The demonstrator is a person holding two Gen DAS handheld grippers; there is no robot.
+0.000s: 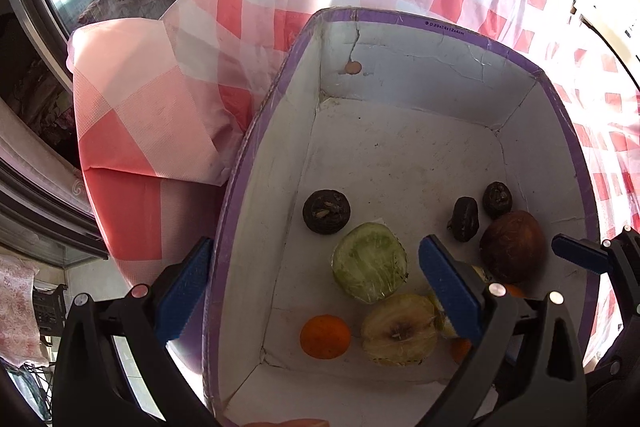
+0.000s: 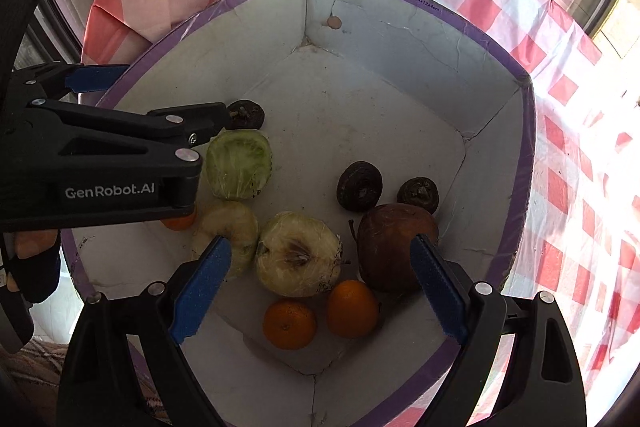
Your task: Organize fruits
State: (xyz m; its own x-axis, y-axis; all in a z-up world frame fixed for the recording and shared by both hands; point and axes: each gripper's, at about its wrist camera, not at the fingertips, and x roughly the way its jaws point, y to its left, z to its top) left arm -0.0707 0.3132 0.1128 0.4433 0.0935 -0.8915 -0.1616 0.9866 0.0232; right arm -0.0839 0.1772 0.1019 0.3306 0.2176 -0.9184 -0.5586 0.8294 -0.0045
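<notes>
Fruits are all lying in the box (image 2: 420, 39): halved apple (image 2: 298, 253) wrapped in film sitting near the front, cut face up, stem axis running roughly left-right in the right wrist view. Two oranges (image 2: 320, 311) are touching just in front of it, brown fruit (image 2: 394, 245) is sitting just right of it, a second pale half (image 2: 228, 231) just left, green half (image 2: 239, 165) further back-left, dark round pieces (image 2: 359, 186) behind.

Right gripper (image 2: 320, 287) is hovering spread wide and empty, jaws straddling the apple half and the oranges; apple is lying straight ahead between the pads, so this gripper looks nearer and better placed.

Left gripper (image 1: 316, 289) is also released, holding nothing; its left finger (image 1: 184, 291) is hanging outside the box wall, right finger inside, over the fruit. Box is resting on the checked cloth (image 2: 560, 163) covering the desk.
</notes>
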